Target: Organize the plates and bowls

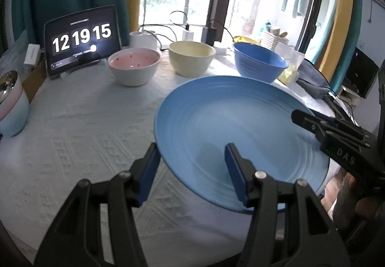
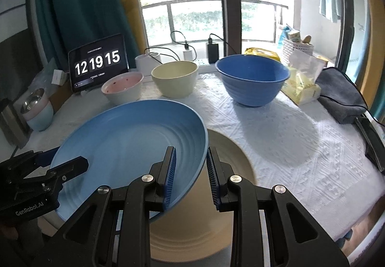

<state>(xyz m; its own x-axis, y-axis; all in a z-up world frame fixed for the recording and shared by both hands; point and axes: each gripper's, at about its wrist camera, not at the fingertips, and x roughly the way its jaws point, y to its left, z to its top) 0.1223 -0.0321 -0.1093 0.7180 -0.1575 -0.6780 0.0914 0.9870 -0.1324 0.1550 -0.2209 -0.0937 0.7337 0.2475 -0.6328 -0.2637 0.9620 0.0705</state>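
Note:
A large blue plate (image 1: 240,132) (image 2: 130,146) is held tilted above the table between both grippers. My left gripper (image 1: 190,170) straddles its near rim with the jaws wide apart, not pressing it. My right gripper (image 2: 191,170) is closed on the plate's right rim; it also shows in the left wrist view (image 1: 312,122). A cream plate (image 2: 231,170) lies on the cloth under the blue one. Behind stand a pink-lined bowl (image 1: 133,64) (image 2: 122,86), a cream bowl (image 1: 191,57) (image 2: 175,78) and a blue bowl (image 1: 259,62) (image 2: 252,79).
A white textured cloth (image 1: 72,127) (image 2: 300,146) covers the table. A tablet clock (image 1: 81,38) (image 2: 97,62), chargers and cables stand at the back. A steel-lined pale cup (image 1: 9,103) (image 2: 38,108) sits at the left edge. A yellow packet (image 2: 300,84) and grey cloth (image 2: 341,96) lie right.

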